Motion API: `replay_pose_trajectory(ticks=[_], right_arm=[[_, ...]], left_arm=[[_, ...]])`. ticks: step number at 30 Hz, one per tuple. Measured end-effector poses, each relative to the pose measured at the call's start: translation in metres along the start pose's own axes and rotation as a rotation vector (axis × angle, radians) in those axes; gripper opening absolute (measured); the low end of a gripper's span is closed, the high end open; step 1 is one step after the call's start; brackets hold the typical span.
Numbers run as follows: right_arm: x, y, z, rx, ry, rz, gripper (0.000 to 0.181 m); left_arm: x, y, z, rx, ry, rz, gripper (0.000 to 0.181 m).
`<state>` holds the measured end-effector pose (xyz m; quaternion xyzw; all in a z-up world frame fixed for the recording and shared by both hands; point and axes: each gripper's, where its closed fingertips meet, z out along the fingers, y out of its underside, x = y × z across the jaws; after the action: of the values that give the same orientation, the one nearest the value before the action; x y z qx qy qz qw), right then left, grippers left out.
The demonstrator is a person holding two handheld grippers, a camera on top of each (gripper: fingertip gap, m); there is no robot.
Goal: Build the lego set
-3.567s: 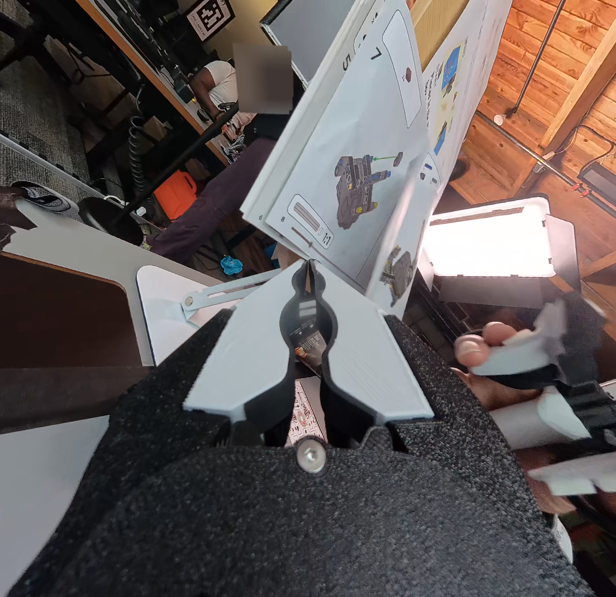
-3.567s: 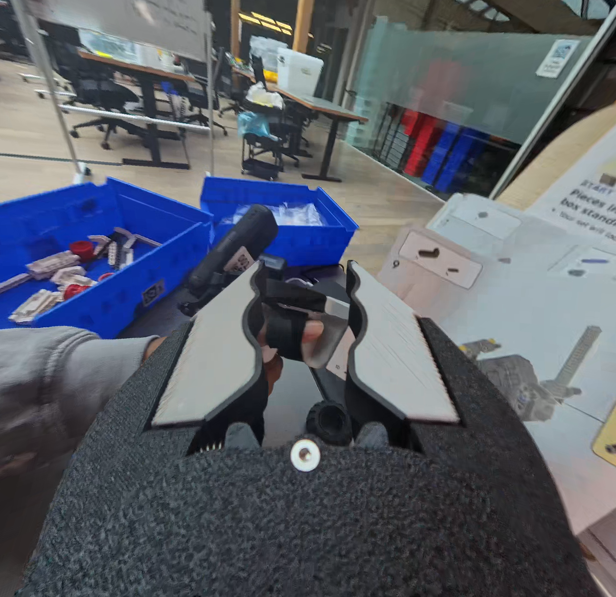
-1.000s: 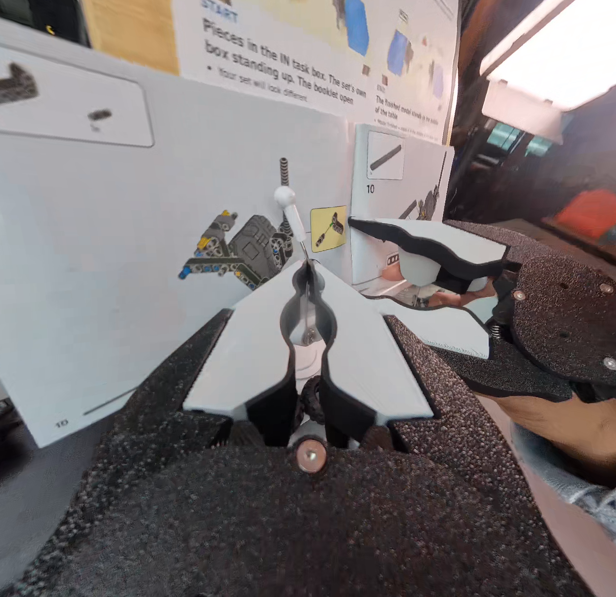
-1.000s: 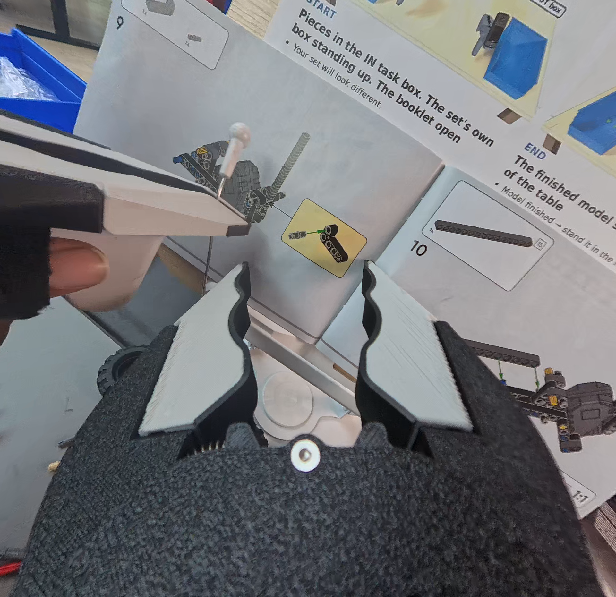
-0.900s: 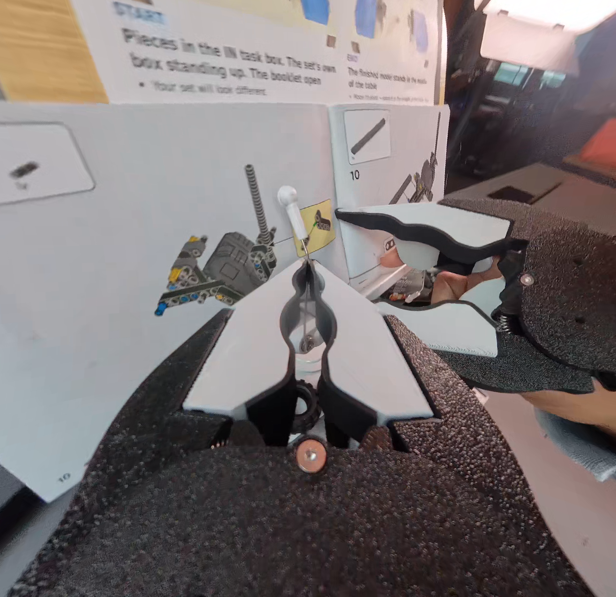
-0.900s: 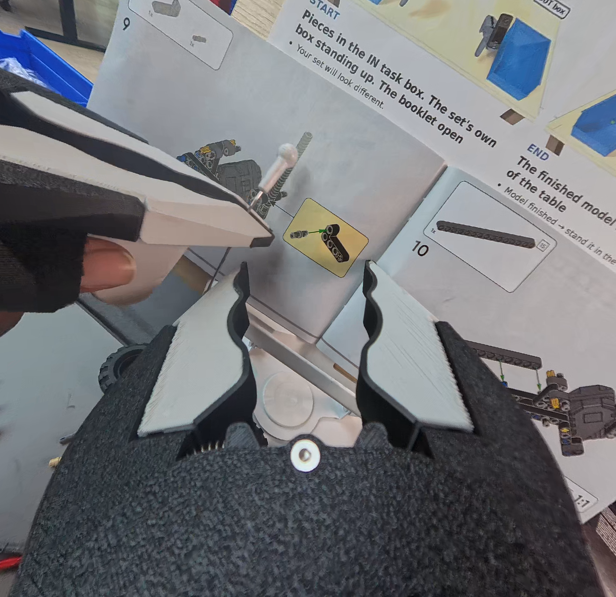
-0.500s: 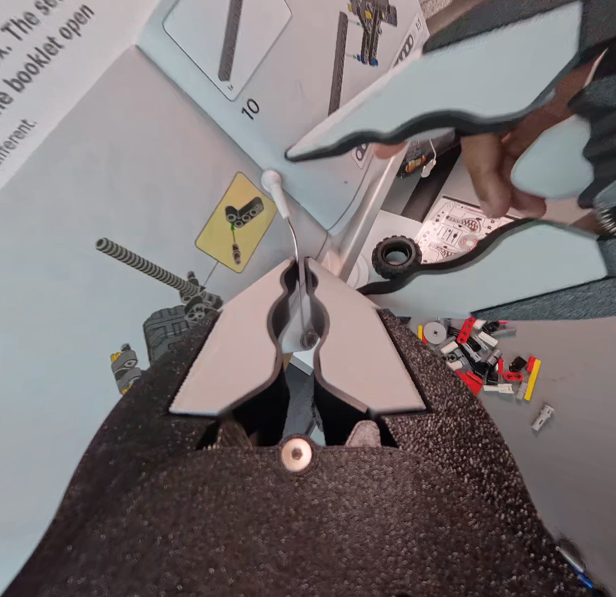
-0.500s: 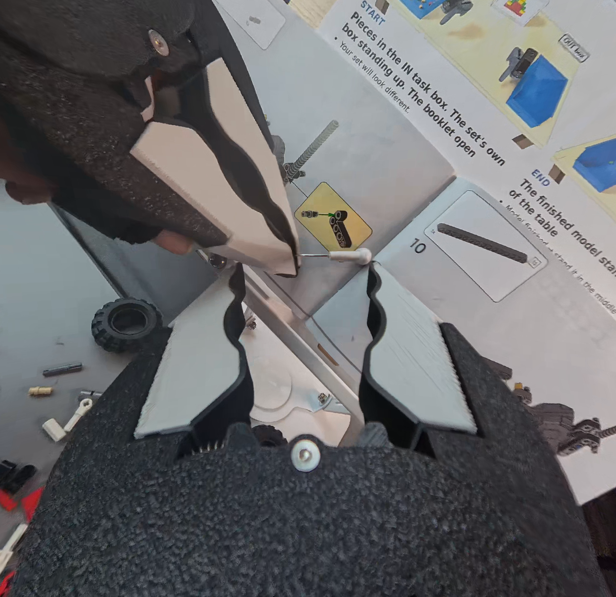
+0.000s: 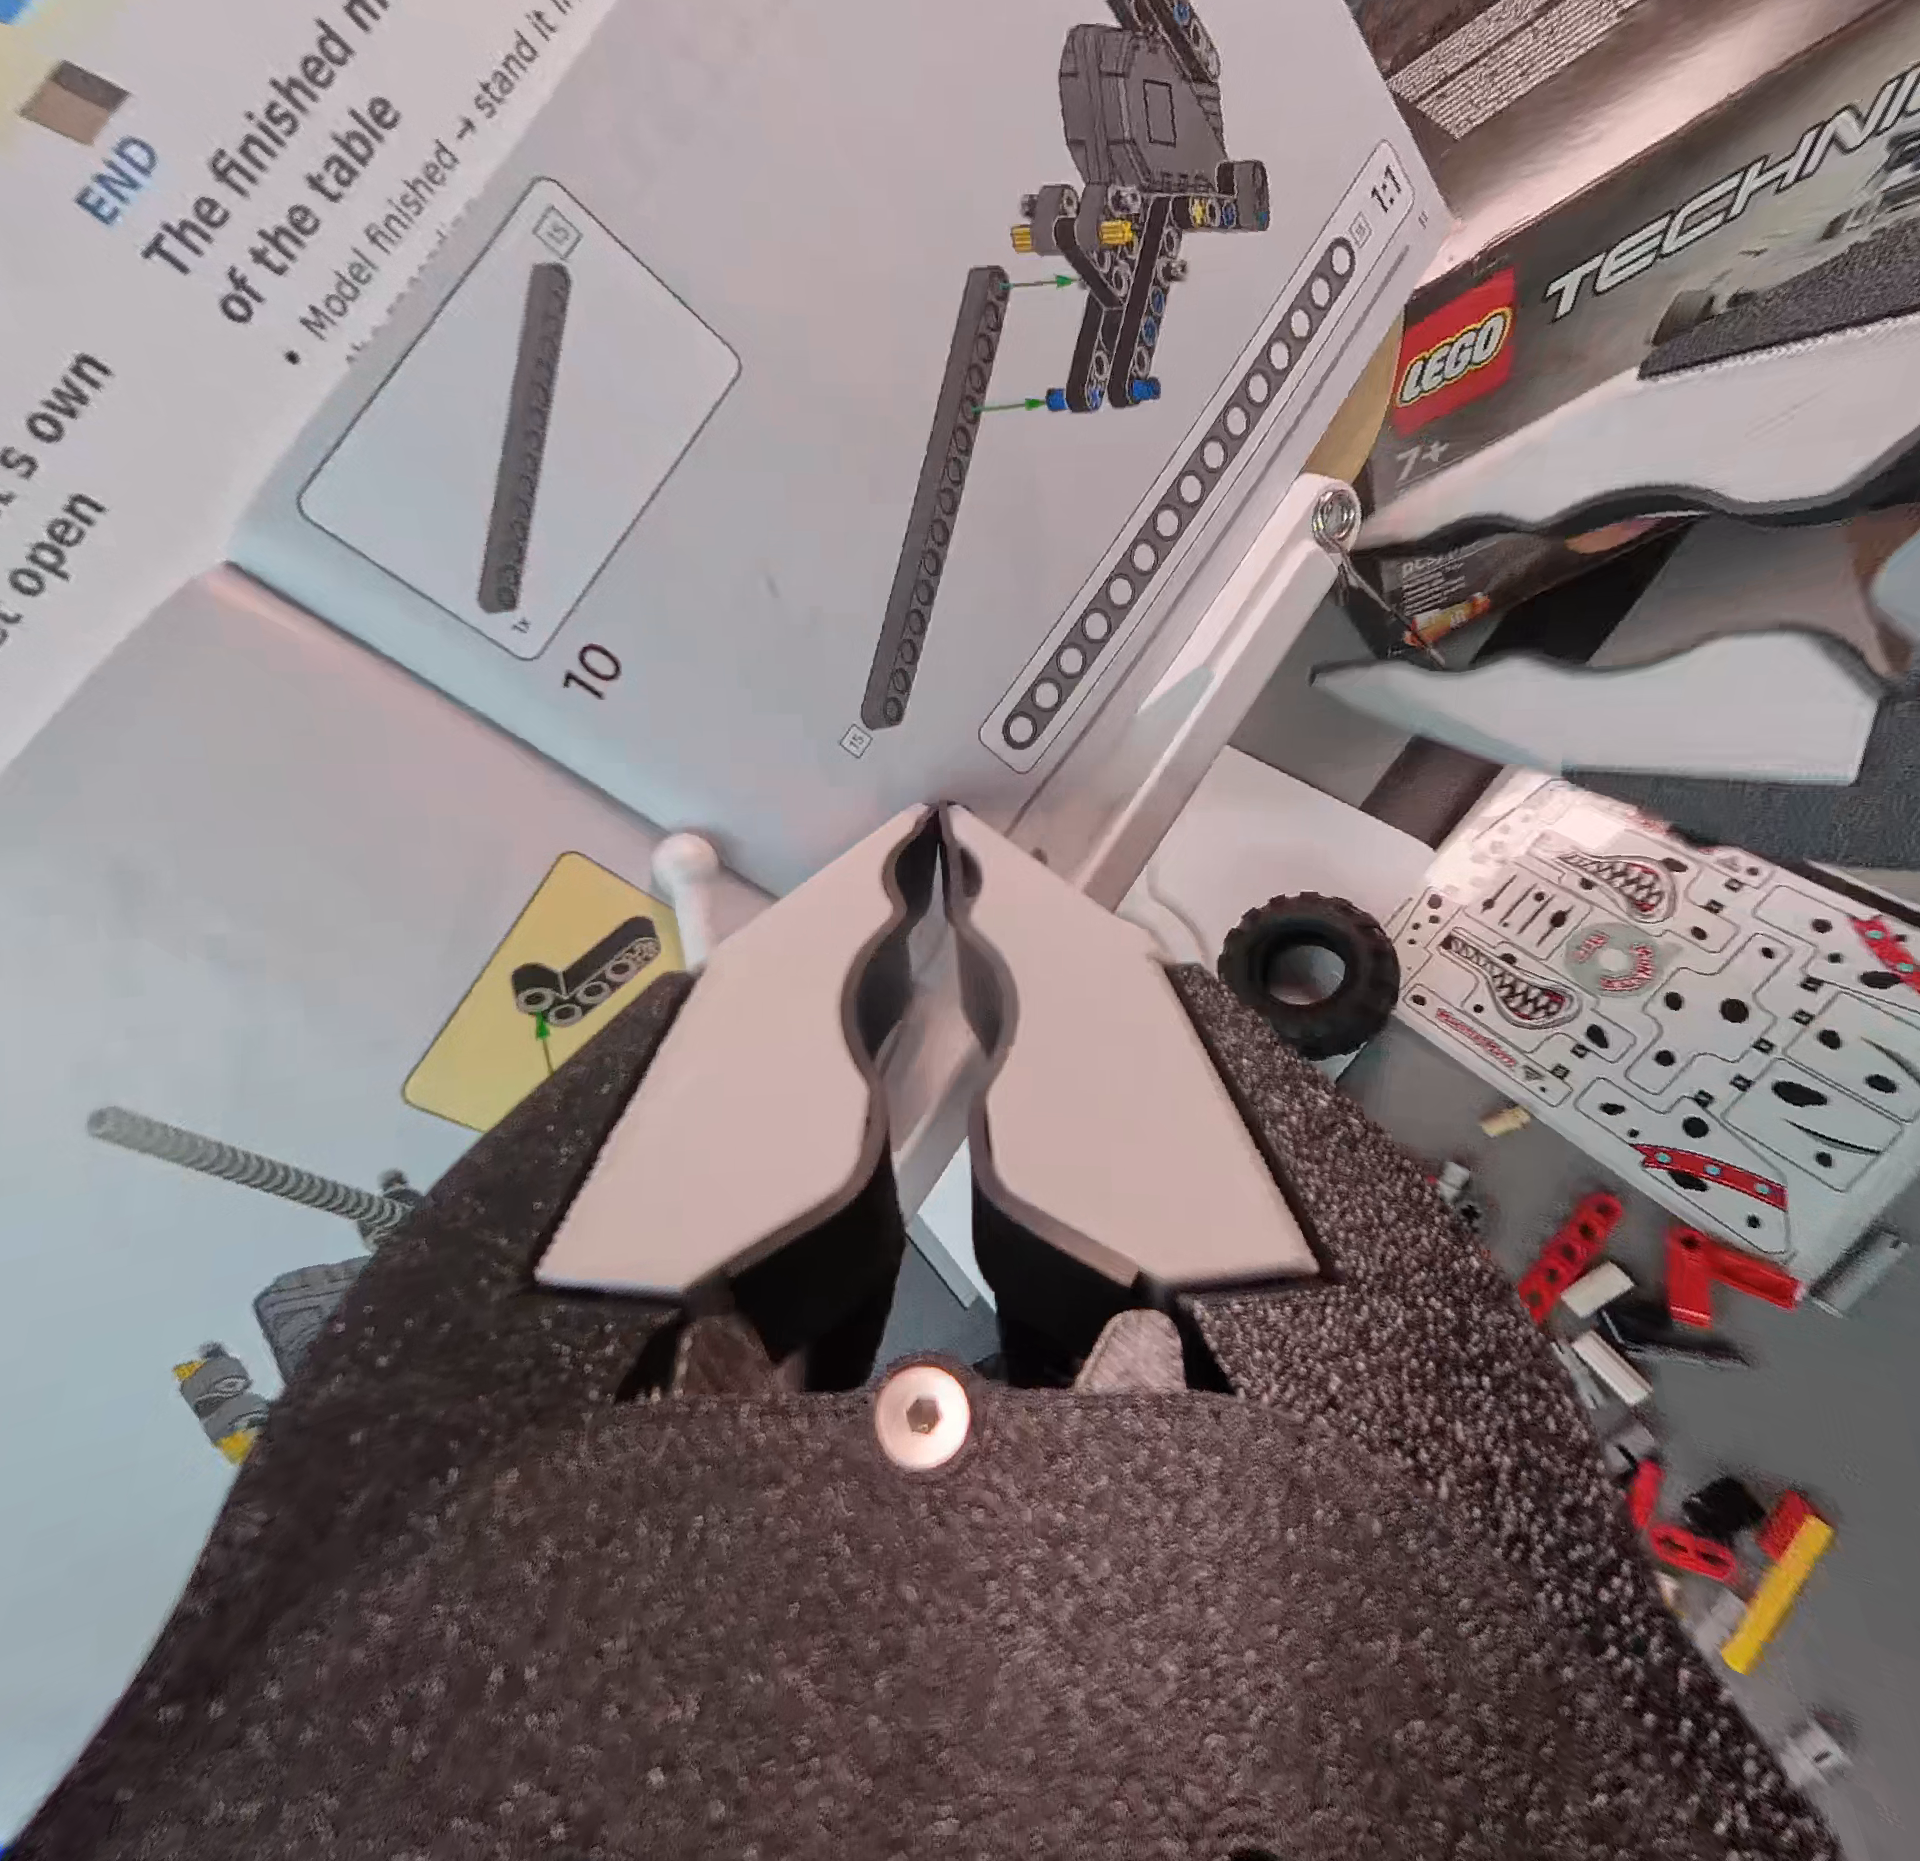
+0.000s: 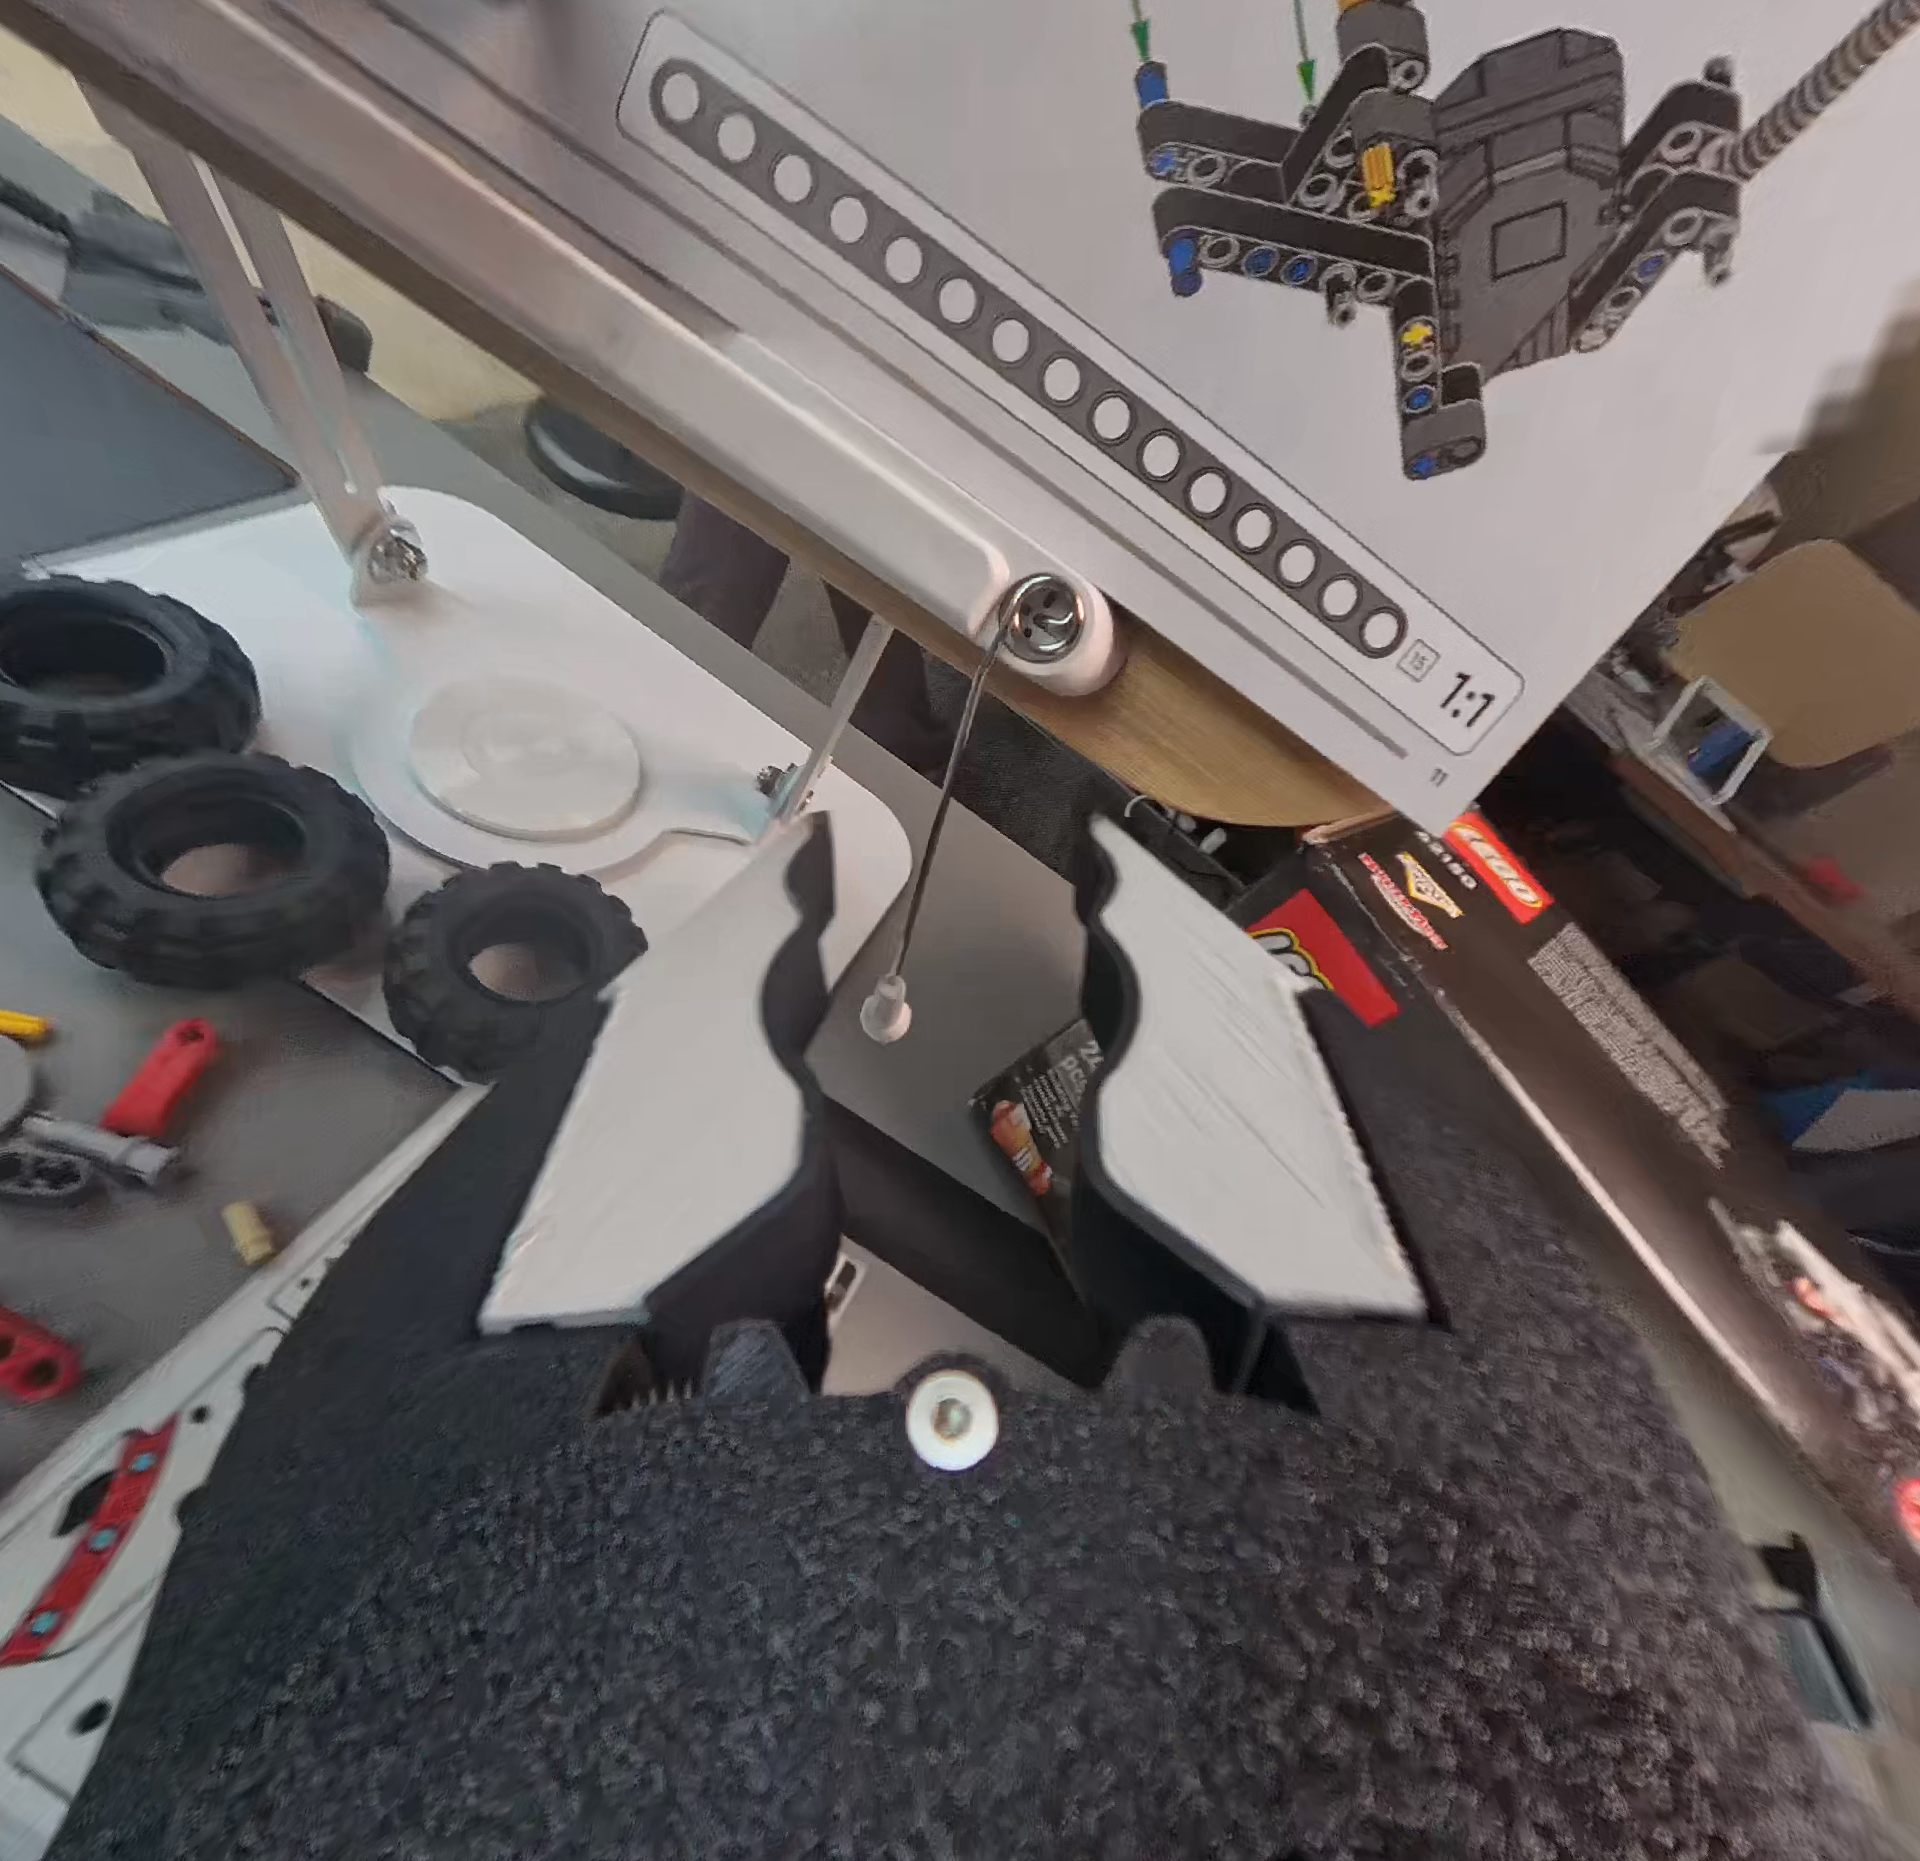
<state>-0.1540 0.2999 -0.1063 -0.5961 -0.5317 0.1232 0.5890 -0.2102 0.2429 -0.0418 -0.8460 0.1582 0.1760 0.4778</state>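
Note:
The instruction booklet (image 9: pixel 831 253) stands open on a white tilted stand (image 9: pixel 1174 689). My left gripper (image 9: pixel 940 814) is shut at the booklet's lower edge, with nothing visible between its tips. The left wire page clip's white tip (image 9: pixel 683 861) rests on the page just left of it. My right gripper (image 10: pixel 956 835) is open below the stand's right end and also shows in the left wrist view (image 9: pixel 1340 606). The right wire clip (image 10: pixel 940 824) hangs from its pivot (image 10: pixel 1044 616). Its white tip (image 10: pixel 885 1011) dangles between the open fingers, ungripped.
Three black tyres (image 10: pixel 208 866) lie by the stand's white base (image 10: pixel 540 648); one also shows in the left wrist view (image 9: pixel 1309 970). A sticker sheet (image 9: pixel 1662 980), loose red, grey and yellow parts (image 9: pixel 1683 1292) and the dark set box (image 9: pixel 1558 284) sit to the right. My hands' fingertips stand some 11 cm from each other.
The left clip was in my left gripper's jaws; it now lies on the page outside them. My right gripper moved right and down, so the right clip hangs between its fingers.

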Motion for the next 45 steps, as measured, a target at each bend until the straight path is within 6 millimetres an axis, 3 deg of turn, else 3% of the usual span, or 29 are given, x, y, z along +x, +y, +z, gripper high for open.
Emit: replay_pose_trajectory(ticks=[1,2,4,7,13,17,22,28,32,35,38,40,43,45], right_arm=[[0.004,0.000,-0.001,-0.007,0.017,-0.078,0.012],[0.013,-0.002,-0.006,-0.018,0.065,-0.149,0.000],[0.028,-0.005,-0.022,-0.079,0.140,-0.330,0.000],[0.036,-0.020,-0.035,-0.132,0.280,-0.748,0.001],[0.043,-0.046,-0.037,-0.124,0.293,-1.315,0.002],[0.038,-0.037,-0.044,-0.145,0.211,-1.408,0.000],[0.030,-0.030,-0.057,-0.158,0.192,-1.287,0.000],[0.030,-0.050,-0.063,-0.143,0.238,-1.507,0.001],[0.031,-0.073,-0.048,-0.052,0.231,-1.717,0.005],[0.015,-0.090,-0.034,0.084,0.229,-1.823,0.011],[0.010,-0.093,-0.028,0.198,0.237,-1.817,0.013],[0.017,-0.091,-0.034,0.238,0.257,-1.678,0.014],[0.031,-0.085,-0.055,0.208,0.247,-1.262,0.042],[0.044,-0.075,-0.063,0.149,0.246,-0.950,0.042]], left_arm=[[-0.002,0.000,0.001,-0.005,-0.034,0.024,0.001],[-0.003,0.000,0.001,-0.013,-0.049,0.041,0.001],[-0.001,0.001,0.000,-0.027,-0.056,0.080,0.001],[-0.005,0.005,-0.001,-0.053,-0.081,0.136,0.001],[-0.007,0.004,-0.003,-0.012,-0.046,0.108,0.001],[-0.007,0.005,-0.003,-0.035,-0.065,0.088,0.001],[-0.007,0.005,-0.002,-0.070,-0.076,0.036,0.001],[-0.007,0.008,-0.002,-0.123,-0.134,0.133,0.000],[-0.008,0.008,-0.003,-0.116,-0.125,0.131,0.000],[-0.008,0.008,-0.003,-0.114,-0.117,0.136,0.000],[-0.005,0.009,-0.003,-0.111,-0.099,0.126,0.000],[-0.004,0.009,-0.004,-0.108,-0.092,0.117,0.000],[-0.004,0.010,-0.005,-0.093,-0.088,0.118,0.000],[-0.005,0.010,-0.005,-0.094,-0.088,0.122,0.000]])
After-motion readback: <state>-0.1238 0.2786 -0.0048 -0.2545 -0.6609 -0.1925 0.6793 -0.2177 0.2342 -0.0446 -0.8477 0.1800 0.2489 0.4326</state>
